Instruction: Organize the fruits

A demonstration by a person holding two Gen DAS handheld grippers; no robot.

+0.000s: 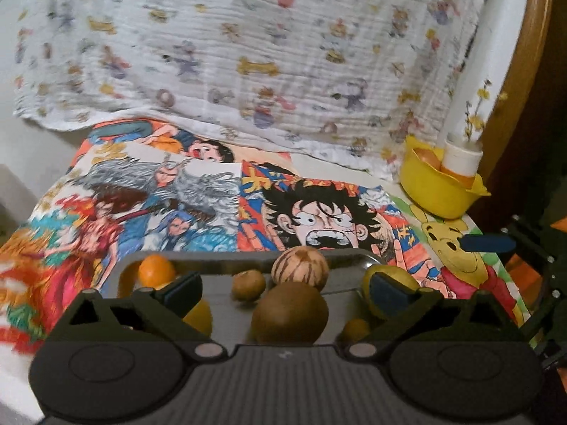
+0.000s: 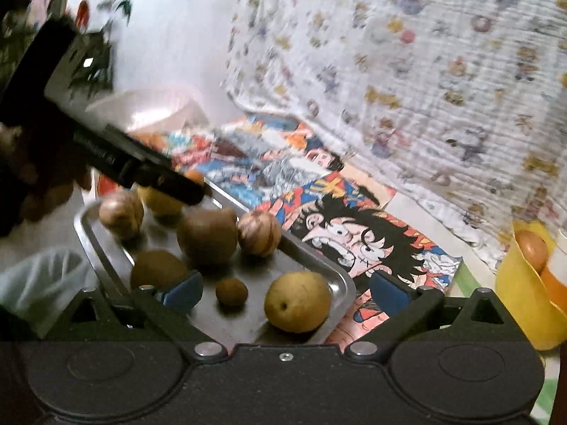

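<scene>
A steel tray (image 1: 219,264) holds several fruits: an orange (image 1: 156,271), a striped round fruit (image 1: 299,265), a big brown fruit (image 1: 290,313), a small brown one (image 1: 248,285) and a yellow one (image 1: 389,271). My left gripper (image 1: 285,288) hovers open over the tray's near side, its pads clear of the fruit. In the right wrist view the tray (image 2: 340,276) shows a yellow pear-like fruit (image 2: 297,301), a small brown fruit (image 2: 232,292) and the striped fruit (image 2: 258,233). My right gripper (image 2: 285,290) stands open and empty above the tray's near corner.
A yellow bowl (image 1: 436,187) with an orange-brown fruit (image 2: 531,248) and a white cup (image 1: 460,159) sits at the right. Cartoon posters (image 1: 319,212) cover the table. A printed cloth (image 1: 248,53) hangs behind. A plastic bag (image 2: 35,283) lies left of the tray.
</scene>
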